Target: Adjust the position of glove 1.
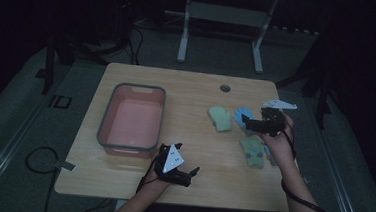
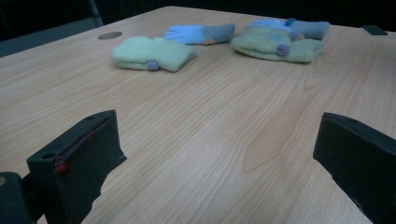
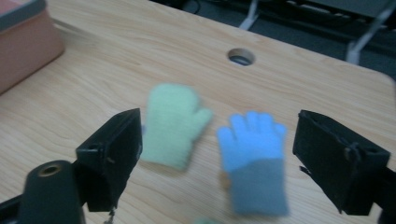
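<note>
Above a wooden table [image 1: 120, 179], the right gripper [image 1: 247, 122] hovers with jaws spread wide and empty over a blue glove [image 3: 254, 158], apparently lining up a grasp. A green mitten [image 3: 173, 124] lies just beside it, with another green mitten [image 1: 252, 150] nearer the person. The left gripper [image 1: 191, 174], also released, waits low near the front edge, beside a pink bin [image 1: 105, 123] likely meant to receive them.
</note>
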`<control>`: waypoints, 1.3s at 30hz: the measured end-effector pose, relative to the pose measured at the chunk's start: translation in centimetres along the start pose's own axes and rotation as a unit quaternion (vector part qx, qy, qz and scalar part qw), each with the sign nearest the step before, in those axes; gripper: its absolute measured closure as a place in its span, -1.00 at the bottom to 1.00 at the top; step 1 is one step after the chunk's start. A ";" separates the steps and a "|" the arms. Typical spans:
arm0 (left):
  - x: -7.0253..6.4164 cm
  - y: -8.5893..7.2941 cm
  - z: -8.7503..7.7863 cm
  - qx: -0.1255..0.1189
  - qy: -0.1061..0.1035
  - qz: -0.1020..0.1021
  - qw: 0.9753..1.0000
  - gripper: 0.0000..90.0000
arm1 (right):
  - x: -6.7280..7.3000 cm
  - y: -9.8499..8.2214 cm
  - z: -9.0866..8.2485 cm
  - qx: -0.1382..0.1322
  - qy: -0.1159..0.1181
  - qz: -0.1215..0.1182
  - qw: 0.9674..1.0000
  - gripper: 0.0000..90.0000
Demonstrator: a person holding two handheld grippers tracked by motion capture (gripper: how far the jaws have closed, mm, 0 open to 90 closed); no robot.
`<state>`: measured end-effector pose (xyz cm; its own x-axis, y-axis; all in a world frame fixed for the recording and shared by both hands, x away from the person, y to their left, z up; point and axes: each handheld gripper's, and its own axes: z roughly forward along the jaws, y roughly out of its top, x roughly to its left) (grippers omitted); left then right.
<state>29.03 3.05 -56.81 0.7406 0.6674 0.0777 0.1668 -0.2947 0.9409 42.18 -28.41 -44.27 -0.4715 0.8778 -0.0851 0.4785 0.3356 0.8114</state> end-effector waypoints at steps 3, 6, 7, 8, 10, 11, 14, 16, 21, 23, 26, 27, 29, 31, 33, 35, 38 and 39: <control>0.0 0.0 0.0 0.000 -0.002 0.000 1.000 -0.98 | 0.6 0.3 1.0 0.007 0.009 -0.002 1.000 -0.58; 0.0 0.0 0.0 0.000 -0.003 0.000 1.000 -0.97 | 1.4 0.8 2.3 0.016 0.015 -0.002 1.000 -0.53; 0.1 0.0 0.0 0.001 -0.005 -0.002 1.000 -0.97 | 1.5 0.9 2.6 0.019 0.019 0.000 1.000 -0.53; 0.1 0.0 0.0 0.001 -0.005 -0.002 1.000 -0.97 | 1.5 0.9 2.6 0.019 0.019 0.000 1.000 -0.53; 0.1 0.0 0.0 0.001 -0.007 -0.006 1.000 -0.98 | 1.7 1.0 3.0 0.021 0.020 0.000 1.000 -0.52; 0.3 0.0 0.0 -0.001 -0.009 -0.016 1.000 -0.97 | 2.2 1.2 4.2 0.030 0.024 0.002 0.999 -0.50; 0.3 0.0 0.0 -0.002 -0.008 -0.012 1.000 -0.98 | 2.6 1.2 5.2 0.040 0.030 0.004 0.999 -0.47; 0.1 0.0 0.0 0.001 -0.007 -0.005 1.000 -0.97 | 2.9 1.2 6.0 0.046 0.032 0.006 0.998 -0.39; 0.1 0.0 0.0 0.001 -0.008 -0.001 1.000 -0.97 | 3.3 1.3 7.9 0.059 0.035 0.010 0.998 -0.29; 0.1 0.0 0.0 0.001 -0.008 -0.003 1.000 -0.97 | 3.5 1.4 8.6 0.067 0.036 0.007 0.997 -0.25; 0.1 0.0 0.0 0.002 -0.009 -0.003 1.000 -0.97 | 3.9 1.4 9.7 0.077 0.029 -0.002 0.997 -0.16; 0.1 0.0 0.0 0.002 -0.009 -0.002 1.000 -0.98 | 3.9 1.3 10.1 0.081 0.028 -0.001 0.996 -0.12; 0.1 0.0 0.0 0.002 -0.010 -0.002 1.000 -0.97 | 3.9 1.2 10.6 0.083 0.028 0.006 0.996 -0.03; 0.1 0.0 0.0 0.002 -0.011 -0.002 1.000 -0.97 | 4.0 1.1 11.1 0.089 0.029 0.003 0.996 0.00; 0.1 0.0 0.0 0.002 -0.011 -0.001 1.000 -0.97 | 3.9 0.9 11.7 0.094 0.030 0.006 0.995 0.07; 0.0 0.0 0.0 0.001 -0.011 0.000 1.000 -0.98 | 3.7 0.7 12.3 0.099 0.034 0.004 0.994 0.15; -0.1 0.0 0.1 0.003 -0.012 0.006 1.000 -0.98 | 3.5 0.4 13.3 0.113 0.039 0.005 0.993 0.17; -0.1 0.0 0.1 0.004 -0.012 0.006 1.000 -0.97 | 3.4 0.3 13.5 0.118 0.040 0.000 0.992 0.18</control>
<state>29.03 2.92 -56.80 0.7574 0.6479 0.0812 0.1634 -0.3084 0.9371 50.74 -20.64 -52.15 -0.5238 0.8513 -0.0312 0.6343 0.4142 0.6527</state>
